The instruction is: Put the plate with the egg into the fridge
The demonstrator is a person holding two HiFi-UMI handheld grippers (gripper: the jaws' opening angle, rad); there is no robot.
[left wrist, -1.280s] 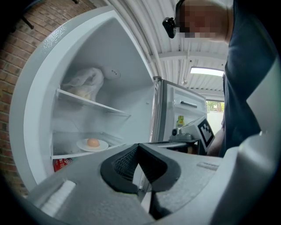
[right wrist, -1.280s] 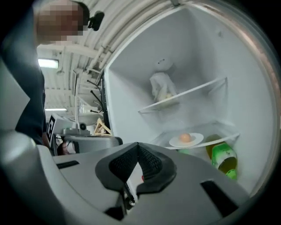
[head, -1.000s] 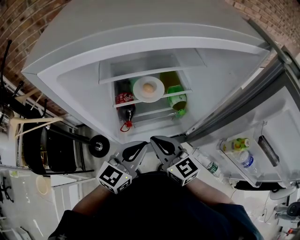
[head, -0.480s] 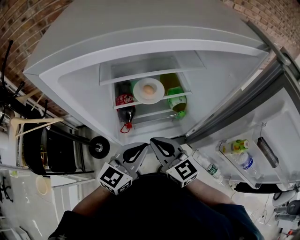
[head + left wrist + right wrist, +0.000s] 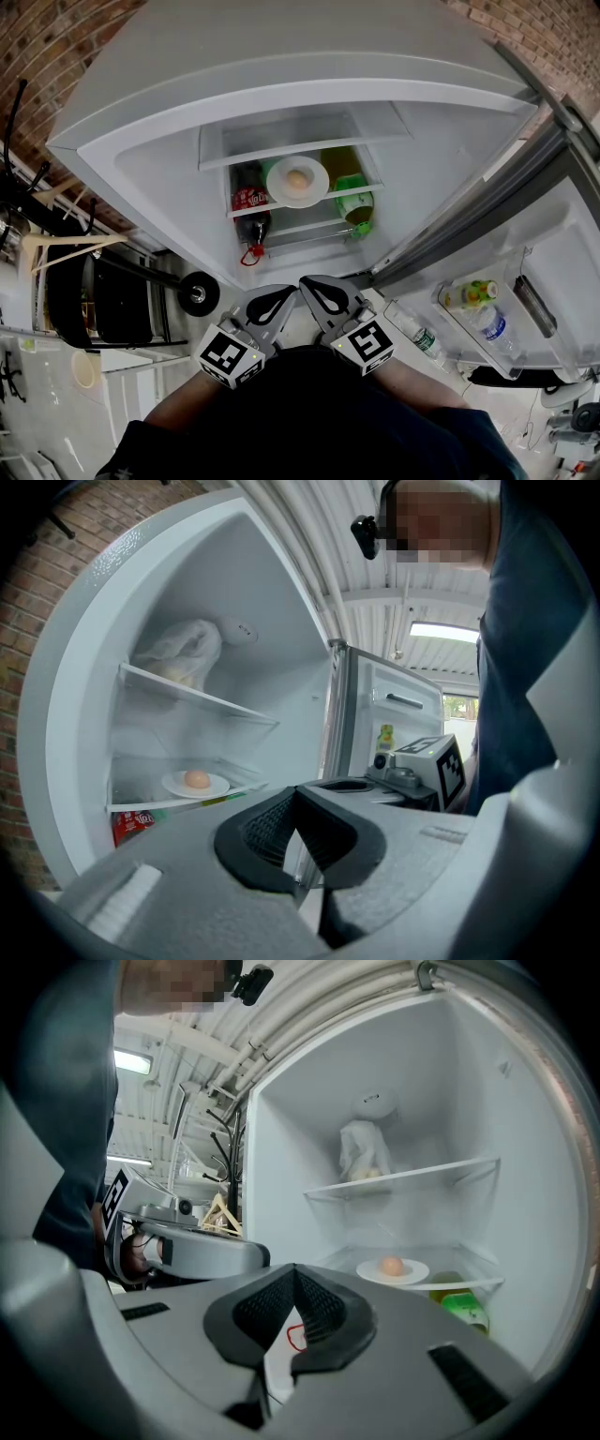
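Presently observed: fridge [image 5: 281, 56] stands with its door [image 5: 548, 244] swung wide to the right; both hand-held grippers are outside it, in front of the opening.
Plate: white plate [image 5: 317, 185] rests flat on a glass shelf [image 5: 361, 187] inside the fridge, towards the shelf's front edge.
Egg: one brown egg [image 5: 296, 176] sits at the middle of the plate.
Left hand-held gripper: left hand-held gripper [image 5: 297, 825] is level, jaws closed tip to tip, nothing between them; well apart from the plate.
Right hand-held gripper: right hand-held gripper [image 5: 293, 1305] is level, just beside the left one, jaws closed together and empty; also well apart from the plate.
Upper shelf: a white bag [image 5: 183, 653] lies on the shelf above the plate.
Below the plate shelf: a red-labelled dark bottle [image 5: 250, 208] at left, a green bottle [image 5: 356, 202] at right.
Door rack: bottles [image 5: 480, 305] stand in the door's rack.
Surroundings: brick wall [image 5: 47, 56] behind the fridge.
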